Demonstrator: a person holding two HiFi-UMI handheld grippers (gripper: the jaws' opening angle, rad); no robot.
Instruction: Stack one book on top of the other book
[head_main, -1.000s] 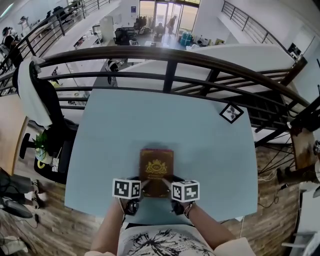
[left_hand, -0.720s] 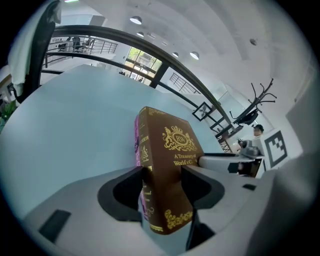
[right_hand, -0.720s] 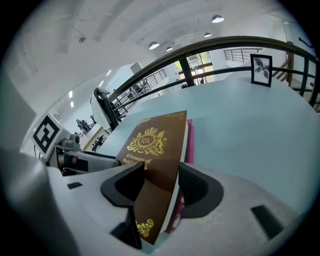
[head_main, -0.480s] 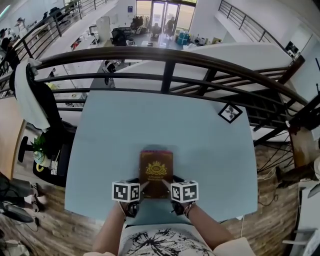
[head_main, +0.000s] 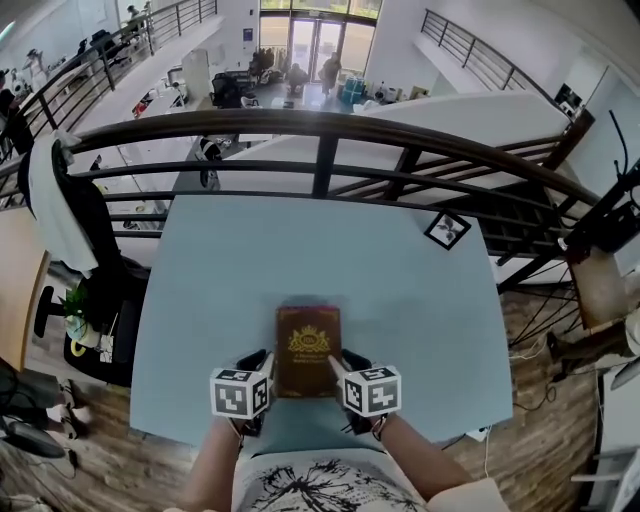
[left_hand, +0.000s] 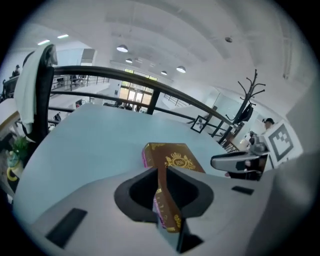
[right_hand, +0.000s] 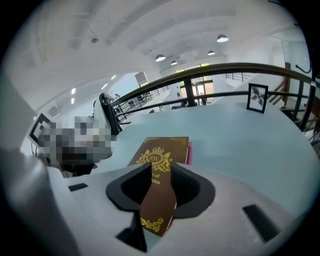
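A brown book (head_main: 307, 350) with a gold crest lies on the pale blue table (head_main: 250, 260), near its front edge. A pink edge (left_hand: 145, 159) shows under its cover; I cannot tell whether that is a second book. My left gripper (head_main: 259, 362) has just been closing, and the book's near left corner (left_hand: 167, 205) is pinched between its jaws. My right gripper (head_main: 340, 363) has also just been closing and holds the near right corner (right_hand: 157, 200). The book (right_hand: 161, 150) stretches away from both grippers.
A dark curved railing (head_main: 320, 130) runs behind the table's far edge. A small framed marker card (head_main: 447, 229) stands at the far right corner. An office chair draped with a white garment (head_main: 60, 210) is left of the table.
Both grippers went from open beside the book's near corners to closed on them. Both hands have risen a little and their marker cubes sit lower in the head view.
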